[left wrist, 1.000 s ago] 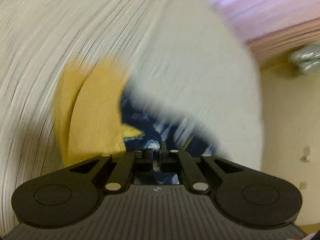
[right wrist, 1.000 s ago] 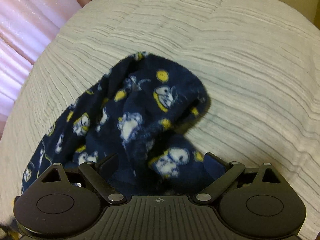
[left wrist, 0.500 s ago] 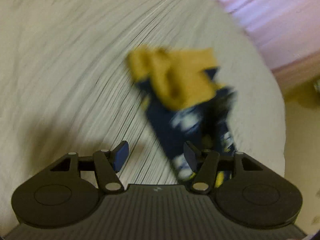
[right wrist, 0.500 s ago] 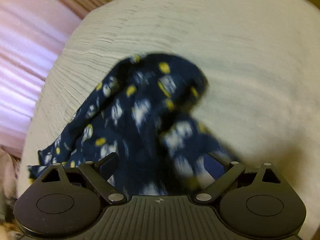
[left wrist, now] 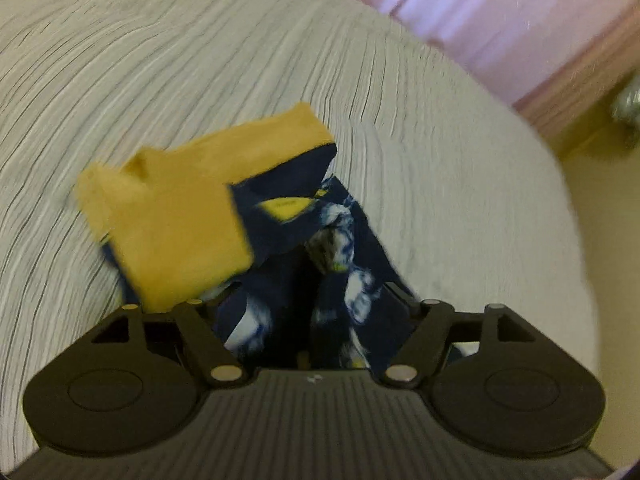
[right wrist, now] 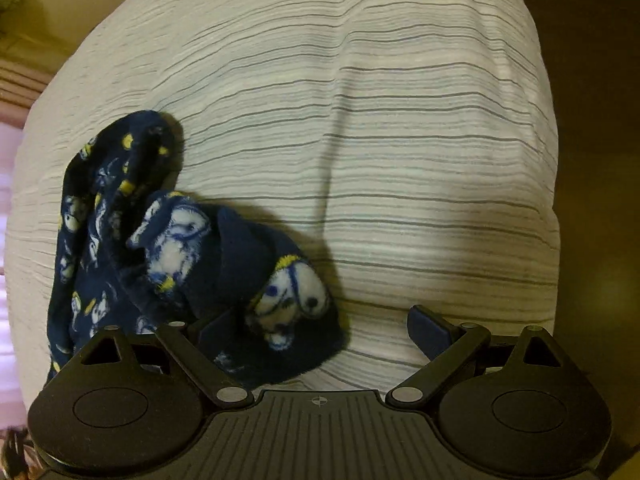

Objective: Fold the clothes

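Fleece, navy with yellow and white cartoon figures [left wrist: 280,216], lies bunched on the striped white bedspread [left wrist: 200,80], a yellow panel [left wrist: 176,216] uppermost. Left gripper [left wrist: 308,312] spreads wide around the cloth, which seemingly hides its fingertips. Right gripper [right wrist: 320,328] also gapes; the garment overlaps only its left finger [right wrist: 212,330].

White bedspread [right wrist: 400,120] with thin grey stripes — pink curtain [left wrist: 500,20] behind it, yellowish wall [left wrist: 600,220] beside
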Available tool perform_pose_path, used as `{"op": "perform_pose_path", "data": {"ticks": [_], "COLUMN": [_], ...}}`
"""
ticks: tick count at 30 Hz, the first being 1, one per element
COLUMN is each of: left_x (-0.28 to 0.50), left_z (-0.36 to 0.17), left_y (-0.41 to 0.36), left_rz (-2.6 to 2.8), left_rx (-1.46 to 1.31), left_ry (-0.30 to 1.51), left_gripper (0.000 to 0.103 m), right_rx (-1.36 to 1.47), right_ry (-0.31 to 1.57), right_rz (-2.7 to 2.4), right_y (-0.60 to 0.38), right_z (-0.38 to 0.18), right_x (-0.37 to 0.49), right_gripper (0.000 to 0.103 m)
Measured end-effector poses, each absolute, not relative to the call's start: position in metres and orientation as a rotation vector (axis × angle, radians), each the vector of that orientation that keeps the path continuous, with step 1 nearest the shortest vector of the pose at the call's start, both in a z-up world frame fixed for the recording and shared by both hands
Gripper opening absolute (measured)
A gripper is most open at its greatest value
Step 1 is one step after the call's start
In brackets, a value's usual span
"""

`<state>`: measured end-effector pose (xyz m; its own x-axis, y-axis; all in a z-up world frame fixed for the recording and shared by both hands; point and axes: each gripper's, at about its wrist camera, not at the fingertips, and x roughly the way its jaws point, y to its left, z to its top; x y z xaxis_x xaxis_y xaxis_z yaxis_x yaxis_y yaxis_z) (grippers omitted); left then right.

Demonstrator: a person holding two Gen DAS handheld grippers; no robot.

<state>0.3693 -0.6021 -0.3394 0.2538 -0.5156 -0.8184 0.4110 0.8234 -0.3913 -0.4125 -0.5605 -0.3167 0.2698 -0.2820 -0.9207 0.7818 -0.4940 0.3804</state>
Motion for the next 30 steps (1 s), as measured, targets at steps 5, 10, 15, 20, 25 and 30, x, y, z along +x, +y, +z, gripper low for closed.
{"op": "perform_pose_path", "data": {"ticks": [5, 10, 15, 20, 25, 30], "left_x": [0.355, 0.325, 0.297, 0.263, 0.24, 0.245], "left_z": [-0.346, -0.325, -0.311, -0.318, -0.328, -0.32], "left_y": [-0.581, -0.461, -0.318, -0.22, -0.205, -0.199], "left_rz": [-0.685, -0.599, -0.42, -0.297, -0.307, -0.341], "left_rx": [-0.031, -0.027, -0.059, -0.093, -0.072, -0.101], "left_ry": [1.093, 1.075, 1.12, 1.175, 1.166, 1.143], "left_gripper": [0.001, 0.001, 0.001, 0.001, 0.001, 0.001], "right_rx": [1.567, 1.534, 1.4, 1.088, 0.241, 0.069], "right_ry": [0.458, 0.466, 0.504, 0.638, 0.955, 0.949], "right_rz": [-1.401, -1.366, -1.252, -1.091, -1.01, -0.92], "right_y": [-0.555, -0.539, -0.518, -0.497, -0.452, -0.482], "right_z": [-0.313, -0.31, -0.314, -0.314, -0.321, -0.327], "right_x": [-0.415, -0.415, -0.4, -0.36, -0.286, -0.265], "right_gripper": [0.095, 0.095, 0.095, 0.095, 0.095, 0.008]}}
